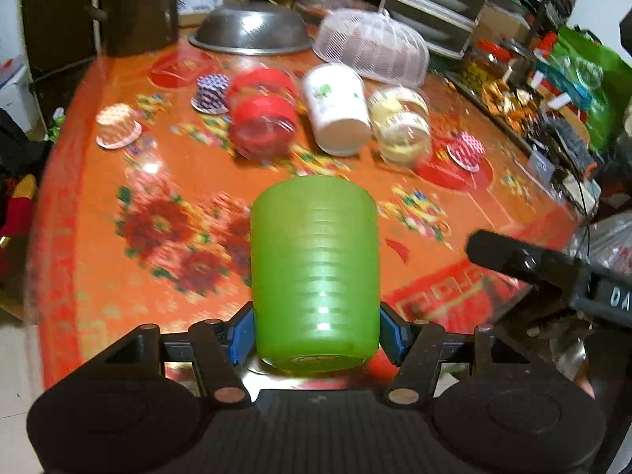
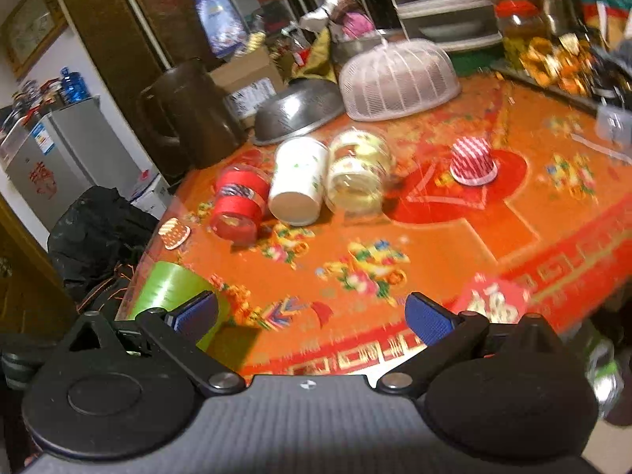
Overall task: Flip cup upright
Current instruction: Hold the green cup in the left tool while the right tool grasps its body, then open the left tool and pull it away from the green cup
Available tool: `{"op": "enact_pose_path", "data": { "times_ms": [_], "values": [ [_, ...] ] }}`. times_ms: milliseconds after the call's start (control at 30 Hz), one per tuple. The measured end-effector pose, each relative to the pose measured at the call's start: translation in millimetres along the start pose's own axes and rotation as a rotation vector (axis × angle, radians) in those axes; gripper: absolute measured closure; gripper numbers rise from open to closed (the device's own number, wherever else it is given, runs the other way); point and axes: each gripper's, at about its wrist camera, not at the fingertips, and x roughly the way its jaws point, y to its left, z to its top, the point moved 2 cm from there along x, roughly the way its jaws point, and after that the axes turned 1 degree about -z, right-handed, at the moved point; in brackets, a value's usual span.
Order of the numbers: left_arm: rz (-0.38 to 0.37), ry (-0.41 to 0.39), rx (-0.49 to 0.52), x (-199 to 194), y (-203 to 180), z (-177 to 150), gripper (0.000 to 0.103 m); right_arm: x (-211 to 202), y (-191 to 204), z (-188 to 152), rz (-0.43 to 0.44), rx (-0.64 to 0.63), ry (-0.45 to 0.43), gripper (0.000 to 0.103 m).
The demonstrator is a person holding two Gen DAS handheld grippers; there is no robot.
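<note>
A translucent green plastic cup [image 1: 315, 272] is held between the blue pads of my left gripper [image 1: 318, 335], which is shut on its lower part near the base. The cup points away from me over the orange flowered tablecloth [image 1: 197, 181]. In the right wrist view the same green cup [image 2: 170, 288] shows at the lower left, partly behind my finger. My right gripper [image 2: 312, 318] is open and empty above the near edge of the table. Its black body shows at the right of the left wrist view [image 1: 553, 272].
A red jar [image 1: 262, 114], a white paper cup [image 1: 337, 108] and a clear jar with yellow contents [image 1: 401, 124] lie on their sides mid-table. Small patterned cups [image 1: 117, 125] stand upside down. A steel bowl [image 1: 249, 27] and mesh food cover [image 1: 371, 49] sit at the back.
</note>
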Motion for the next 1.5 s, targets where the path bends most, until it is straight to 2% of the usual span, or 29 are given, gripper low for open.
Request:
{"op": "enact_pose_path", "data": {
  "times_ms": [233, 367, 567, 667, 800, 933, 1100, 1200, 1267, 1367, 1500],
  "values": [
    [0.004, 0.021, 0.038, 11, -19, -11, 0.038, 14, 1, 2, 0.028, 0.054, 0.078, 0.001],
    [-0.001, 0.023, 0.036, 10, -18, -11, 0.037, 31, 13, 5, 0.107, 0.130, 0.181, 0.001],
    [-0.024, 0.027, 0.019, 9, -13, -11, 0.037, 56, 43, 10, 0.167, 0.125, 0.289, 0.001],
    [-0.031, 0.027, 0.024, 9, -13, -12, 0.038, 63, 50, 14, 0.156, 0.121, 0.306, 0.001],
    [-0.048, 0.028, 0.011, 9, -9, -11, 0.037, 69, 53, 16, 0.128, 0.106, 0.326, 0.009],
    [-0.053, 0.030, 0.021, 8, -8, -12, 0.037, 70, 57, 15, 0.107, 0.083, 0.347, 0.021],
    [-0.066, 0.029, 0.032, 6, -7, -13, 0.037, 76, 57, 15, 0.094, 0.070, 0.375, 0.025],
    [-0.070, 0.029, 0.034, 5, -5, -13, 0.031, 76, 59, 15, 0.094, 0.064, 0.381, 0.025],
    [-0.043, 0.015, 0.047, 3, -2, -15, 0.018, 76, 60, 16, 0.089, 0.058, 0.379, 0.025],
    [-0.036, 0.014, 0.058, 2, 5, -20, 0.008, 78, 59, 17, 0.088, 0.069, 0.376, 0.025],
    [-0.067, 0.017, 0.072, -7, 16, -29, 0.008, 78, 59, 16, 0.099, 0.078, 0.383, 0.025]
  ]
}}
